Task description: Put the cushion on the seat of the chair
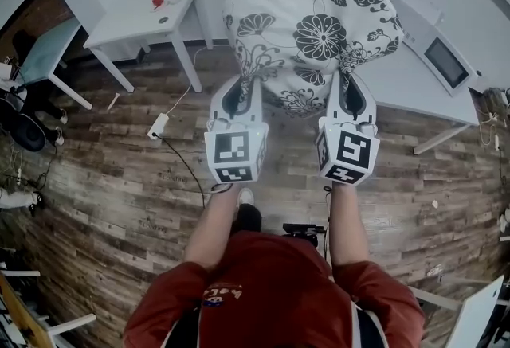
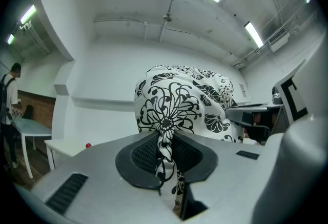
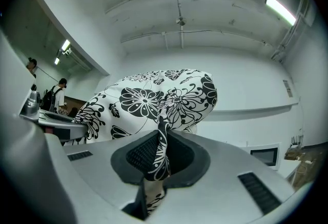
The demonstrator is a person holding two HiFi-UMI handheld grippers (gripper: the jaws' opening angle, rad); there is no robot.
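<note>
Cushion (image 1: 307,28), white with a black floral print, held in the air above the wooden floor (image 1: 119,179), ahead of the person and between two white tables; both grippers carry it by its near edge. Left gripper (image 1: 237,99) clamped on a fold of the fabric at the near left corner, jaws drawn narrow, the cloth pinched between the dark pads (image 2: 143,154); right gripper (image 1: 351,95) likewise closed on a fold at the near right corner; the cushion's bulk swells away from both on the far side. Left table (image 1: 135,24) at far left, a small red object (image 1: 158,0) on its top; right table (image 1: 414,84) at far right, bearing a white box with a dark window (image 1: 446,60); a white socket block (image 1: 158,127) with its cable lies on the floor near the left table.
</note>
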